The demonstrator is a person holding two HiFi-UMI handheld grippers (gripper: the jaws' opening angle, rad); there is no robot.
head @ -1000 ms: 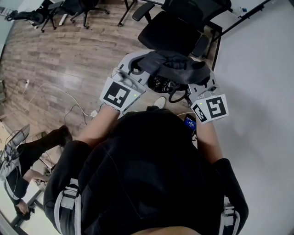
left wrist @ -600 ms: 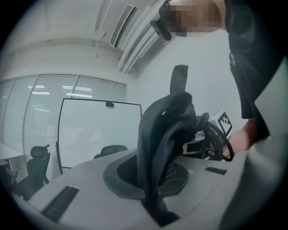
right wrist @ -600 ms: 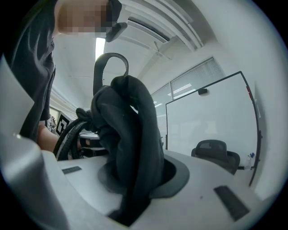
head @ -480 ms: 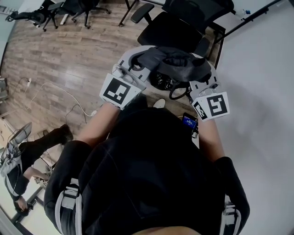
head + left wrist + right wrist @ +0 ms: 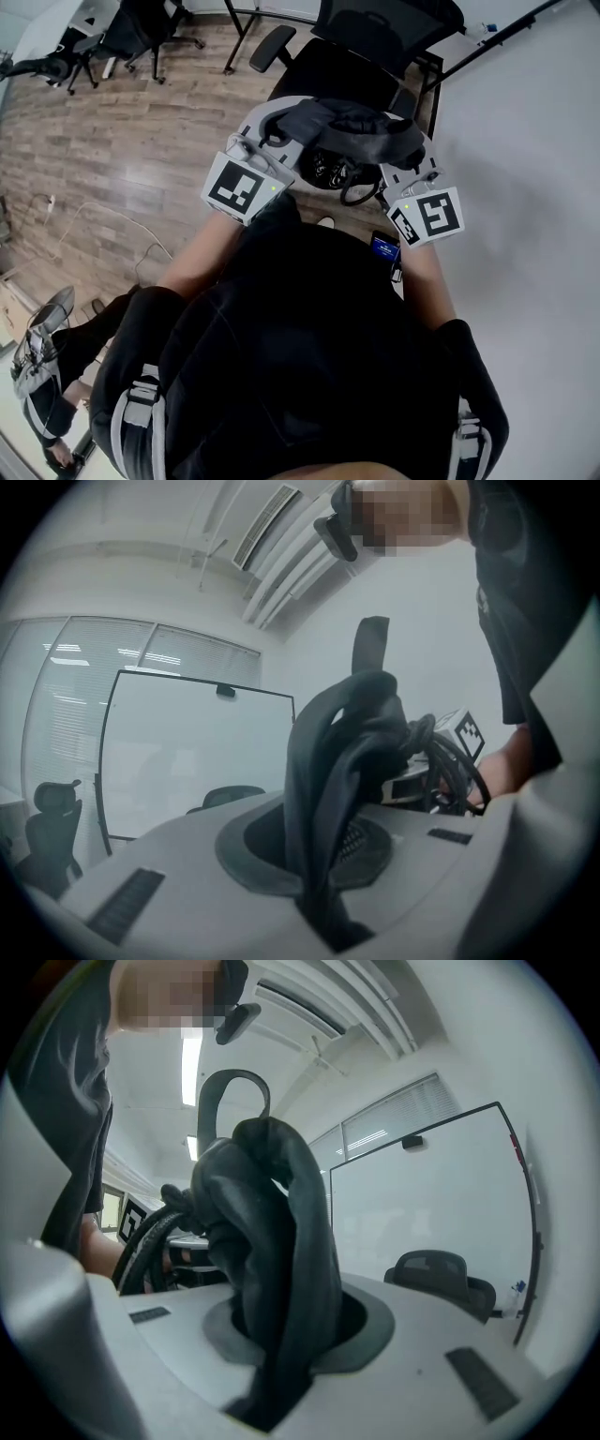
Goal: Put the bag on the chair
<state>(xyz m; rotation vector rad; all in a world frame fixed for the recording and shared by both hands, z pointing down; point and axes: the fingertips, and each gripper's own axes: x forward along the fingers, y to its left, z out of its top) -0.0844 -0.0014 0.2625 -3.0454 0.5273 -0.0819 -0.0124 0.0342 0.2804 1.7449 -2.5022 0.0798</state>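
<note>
Wood floor spreads at left. My left gripper pinches one end of the dark bag, my right gripper the other (both jaws clamped on fabric), holding it up near the black chair.

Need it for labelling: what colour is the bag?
Black; the soft fabric bag shows best in head view.

Even, bright ceiling light (soft glare on the wooden floor); fisheye edges bend and darken.
</note>
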